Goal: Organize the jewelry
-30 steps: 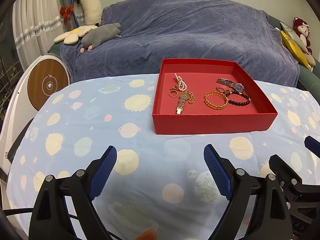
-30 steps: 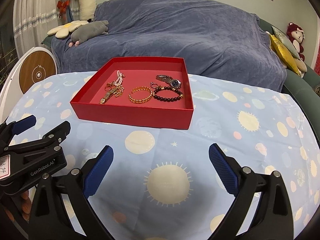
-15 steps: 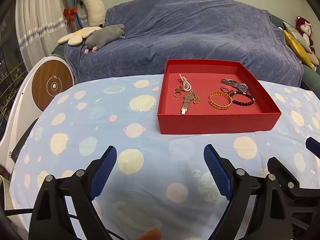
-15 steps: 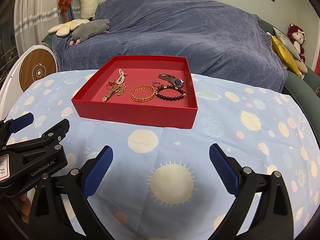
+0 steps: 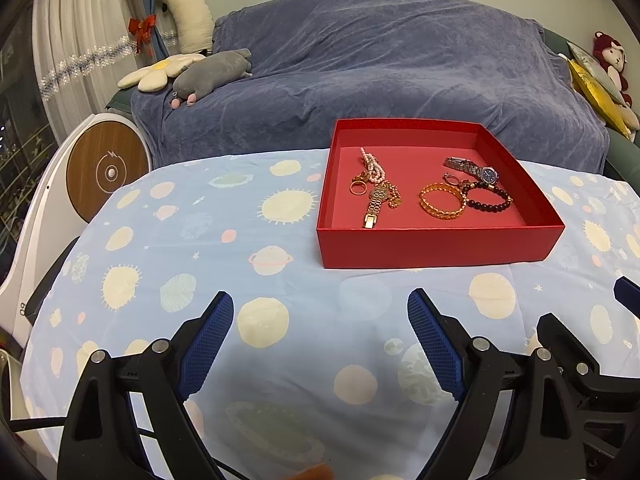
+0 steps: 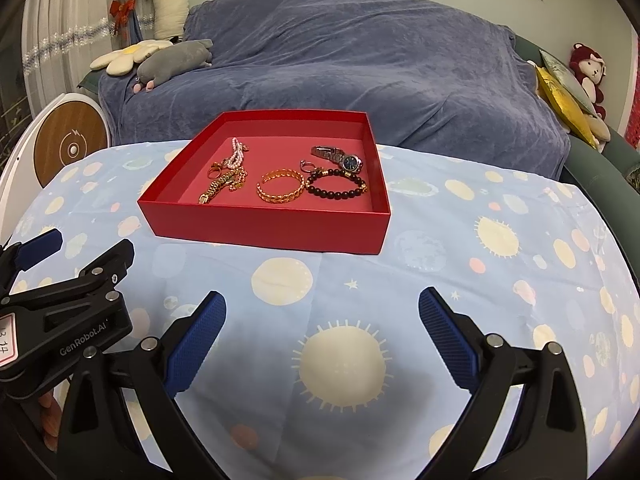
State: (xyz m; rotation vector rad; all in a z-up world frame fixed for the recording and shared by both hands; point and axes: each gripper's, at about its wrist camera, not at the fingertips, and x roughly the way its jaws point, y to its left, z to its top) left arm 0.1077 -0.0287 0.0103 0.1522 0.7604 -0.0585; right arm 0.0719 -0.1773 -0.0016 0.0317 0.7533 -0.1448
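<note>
Even, soft indoor light with sharp focus throughout and no glare; faint diffuse shadows fall on the pale blue planet-print tablecloth [image 6: 440, 280] below the blue-padded black right gripper [image 6: 322, 320] and left gripper [image 5: 320, 320], and fisheye distortion bends both views into dark vignetted corners.
</note>
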